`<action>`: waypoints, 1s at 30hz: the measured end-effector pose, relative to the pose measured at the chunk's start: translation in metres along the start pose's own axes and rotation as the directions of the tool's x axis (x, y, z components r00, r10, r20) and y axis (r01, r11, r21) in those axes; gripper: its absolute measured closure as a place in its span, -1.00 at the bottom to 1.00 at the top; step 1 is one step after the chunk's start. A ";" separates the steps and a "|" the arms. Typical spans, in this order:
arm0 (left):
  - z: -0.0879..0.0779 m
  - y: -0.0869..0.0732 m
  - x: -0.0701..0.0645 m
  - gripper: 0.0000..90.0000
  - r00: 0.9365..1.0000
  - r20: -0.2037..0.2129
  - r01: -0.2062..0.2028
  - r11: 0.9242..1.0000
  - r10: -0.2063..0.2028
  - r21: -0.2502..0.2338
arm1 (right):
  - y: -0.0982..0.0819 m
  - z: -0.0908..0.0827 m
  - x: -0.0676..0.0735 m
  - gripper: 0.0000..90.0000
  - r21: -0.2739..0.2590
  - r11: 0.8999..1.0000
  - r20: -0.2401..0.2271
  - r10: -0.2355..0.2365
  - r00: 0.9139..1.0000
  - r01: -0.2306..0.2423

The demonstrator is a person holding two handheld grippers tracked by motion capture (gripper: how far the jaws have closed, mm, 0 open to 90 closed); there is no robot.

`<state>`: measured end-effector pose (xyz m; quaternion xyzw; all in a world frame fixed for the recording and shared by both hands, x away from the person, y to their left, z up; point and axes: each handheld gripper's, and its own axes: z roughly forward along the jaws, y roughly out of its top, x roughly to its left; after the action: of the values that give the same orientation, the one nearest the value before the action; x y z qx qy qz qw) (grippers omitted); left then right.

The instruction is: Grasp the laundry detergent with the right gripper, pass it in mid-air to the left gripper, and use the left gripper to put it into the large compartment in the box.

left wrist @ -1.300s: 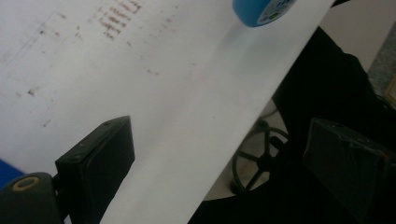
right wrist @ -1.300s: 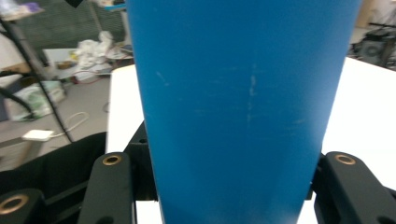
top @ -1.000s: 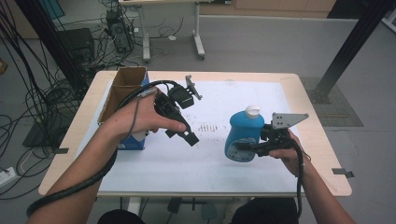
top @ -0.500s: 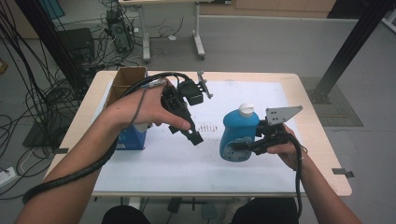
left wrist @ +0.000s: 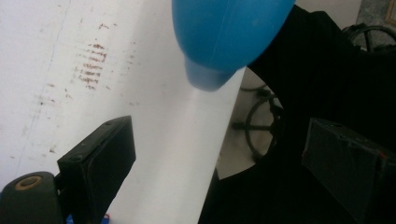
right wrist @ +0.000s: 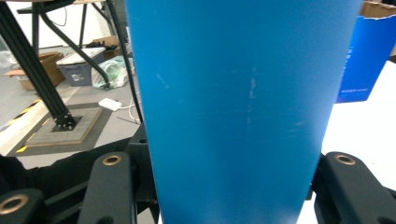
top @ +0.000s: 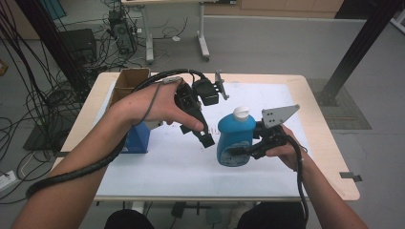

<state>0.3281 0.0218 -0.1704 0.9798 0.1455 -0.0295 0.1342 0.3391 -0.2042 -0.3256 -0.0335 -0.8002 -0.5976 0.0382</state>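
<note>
A blue bottle [top: 236,138] with a white cap stands upright just above the white sheet, and my right gripper [top: 241,152] is shut on its lower body. In the right gripper view the bottle [right wrist: 238,93] sits between the two black jaws of that gripper [right wrist: 233,186]. My left gripper [top: 204,137] hangs just left of the bottle, pointing down and to the right. In the left gripper view its jaws [left wrist: 219,135] stand wide open with nothing between them, and the bottle's rounded end [left wrist: 224,37] shows ahead, higher in the picture.
A blue box [top: 136,138] stands at the left of the table, with an open cardboard box [top: 129,81] behind it. Faint red marks [left wrist: 91,65] dot the white sheet [top: 181,167]. A black frame post [top: 356,47] rises beyond the table's right corner.
Both hands have risen. The right gripper has carried the bottle a little to the left, and the left gripper has moved right, closing the gap to the bottle.
</note>
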 end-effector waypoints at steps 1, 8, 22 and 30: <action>0.000 0.002 -0.001 -0.79 1.000 -0.005 -0.007 1.000 0.007 0.003 | 0.000 0.000 0.000 -0.02 0.000 1.000 0.000 0.000 1.000 0.000; 0.003 0.013 -0.009 -0.79 0.999 -0.013 -0.042 0.999 0.042 0.031 | 0.004 0.010 0.001 -0.02 0.009 1.000 -0.031 -0.008 0.999 0.008; 0.010 0.026 -0.017 -0.79 0.997 0.000 -0.079 0.997 0.079 0.014 | 0.013 0.026 0.006 -0.02 0.002 1.000 -0.110 -0.023 0.994 0.024; 0.013 0.032 -0.021 -0.79 0.995 0.004 -0.101 0.995 0.101 0.009 | 0.016 0.034 0.009 -0.02 0.010 0.999 -0.127 -0.035 0.991 0.037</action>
<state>0.3176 -0.0169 -0.1732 0.9864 0.0953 -0.0250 0.1314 0.3314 -0.1671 -0.3188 0.0195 -0.8002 -0.5943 0.0785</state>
